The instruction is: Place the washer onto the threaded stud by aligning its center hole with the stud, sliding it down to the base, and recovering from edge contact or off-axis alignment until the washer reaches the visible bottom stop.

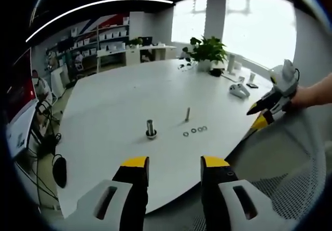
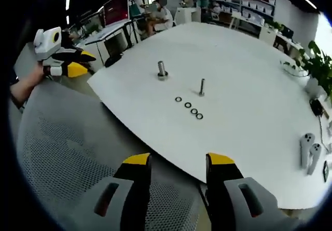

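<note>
On white table, threaded stud upright, washers flat in row beside it

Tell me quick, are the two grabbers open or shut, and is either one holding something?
Left gripper: open, holding nothing.
Right gripper: open, holding nothing.
The washers lie on the table.

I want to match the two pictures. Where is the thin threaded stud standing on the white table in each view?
Left gripper view: thin threaded stud near centre, just above the row of washers.
Right gripper view: stud above centre, up-right of the washer row.
Shared landmark: the thick bolt standing nearby on the table.
</note>
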Demonstrator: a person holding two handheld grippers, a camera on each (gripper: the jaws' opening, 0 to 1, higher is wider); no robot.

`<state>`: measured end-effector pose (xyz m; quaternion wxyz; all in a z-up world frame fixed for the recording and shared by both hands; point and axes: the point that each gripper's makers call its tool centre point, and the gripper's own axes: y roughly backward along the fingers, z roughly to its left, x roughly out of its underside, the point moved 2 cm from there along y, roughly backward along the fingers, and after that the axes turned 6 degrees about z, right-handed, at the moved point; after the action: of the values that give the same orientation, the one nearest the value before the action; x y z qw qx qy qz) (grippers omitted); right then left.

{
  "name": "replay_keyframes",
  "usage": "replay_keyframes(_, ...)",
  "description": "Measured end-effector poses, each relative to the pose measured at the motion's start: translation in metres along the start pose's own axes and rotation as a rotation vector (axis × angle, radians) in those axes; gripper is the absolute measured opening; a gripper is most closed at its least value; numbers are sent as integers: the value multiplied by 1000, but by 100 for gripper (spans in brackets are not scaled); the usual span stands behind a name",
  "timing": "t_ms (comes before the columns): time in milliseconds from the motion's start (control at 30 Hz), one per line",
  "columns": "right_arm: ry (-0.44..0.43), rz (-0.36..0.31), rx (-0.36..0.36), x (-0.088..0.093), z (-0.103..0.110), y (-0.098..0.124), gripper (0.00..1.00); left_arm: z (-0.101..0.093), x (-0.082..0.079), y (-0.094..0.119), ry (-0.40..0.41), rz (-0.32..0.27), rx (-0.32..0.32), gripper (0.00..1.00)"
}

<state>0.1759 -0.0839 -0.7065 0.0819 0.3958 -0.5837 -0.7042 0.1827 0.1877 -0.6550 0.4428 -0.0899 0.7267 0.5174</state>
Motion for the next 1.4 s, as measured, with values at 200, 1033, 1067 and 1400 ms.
replay_keyframes(200,14,-14,2,-25,-13,-7,42,0,0,0,-5,-1,-2,37)
replay_keyframes(1033,-66,76,7,-55,-52,-77,36,4,3,-1,-11,20,-25,36)
replay_keyframes(1067,-65,83,2,-55,-52,-81,35,4,3,-1,-11,20,-27,36)
replay_keyframes(1400,54,177,-23,-47,-46,-109,30,4,10,-4,-23,64,-29,35)
